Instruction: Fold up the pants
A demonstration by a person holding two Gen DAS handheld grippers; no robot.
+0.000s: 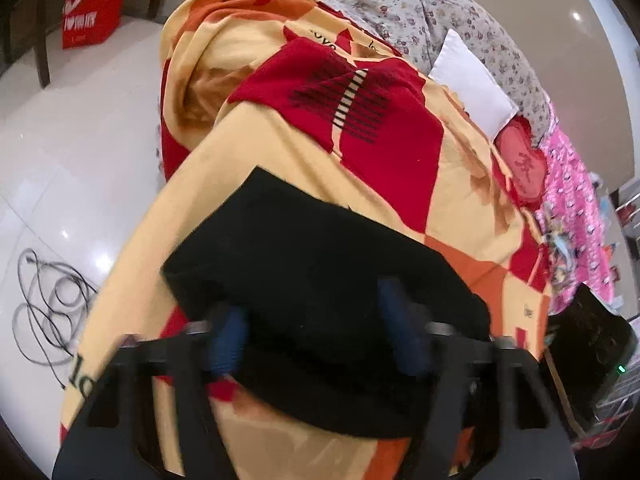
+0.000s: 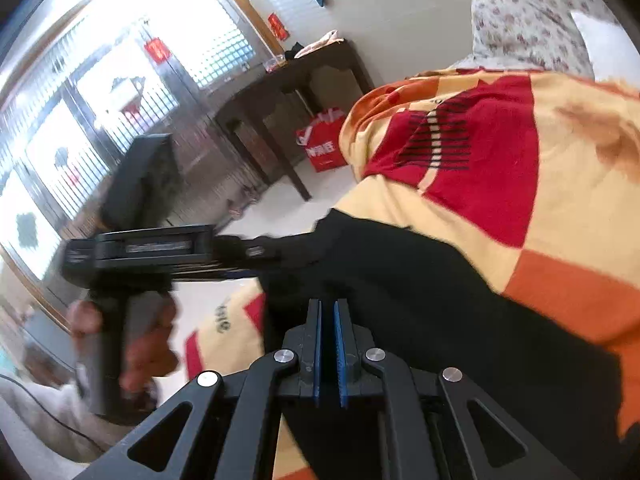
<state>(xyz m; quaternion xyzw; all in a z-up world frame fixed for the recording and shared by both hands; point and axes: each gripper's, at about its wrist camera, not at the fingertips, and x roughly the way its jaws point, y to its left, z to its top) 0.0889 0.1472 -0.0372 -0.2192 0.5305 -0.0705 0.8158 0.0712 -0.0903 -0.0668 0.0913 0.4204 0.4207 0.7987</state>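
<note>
Left wrist: jaws spread over black folded pants (image 1: 320, 264) | right: jaws nearly closed | patchwork blanket (image 1: 400, 184)

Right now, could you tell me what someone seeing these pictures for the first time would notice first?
The loud blanket of yellow, red and orange blocks fills the middle of both views. On it lie the black pants, folded into a dark slab; the left gripper hangs open over their near edge, while the right gripper has its blue fingers nearly together. A red bag stands on the white floor beyond.
</note>
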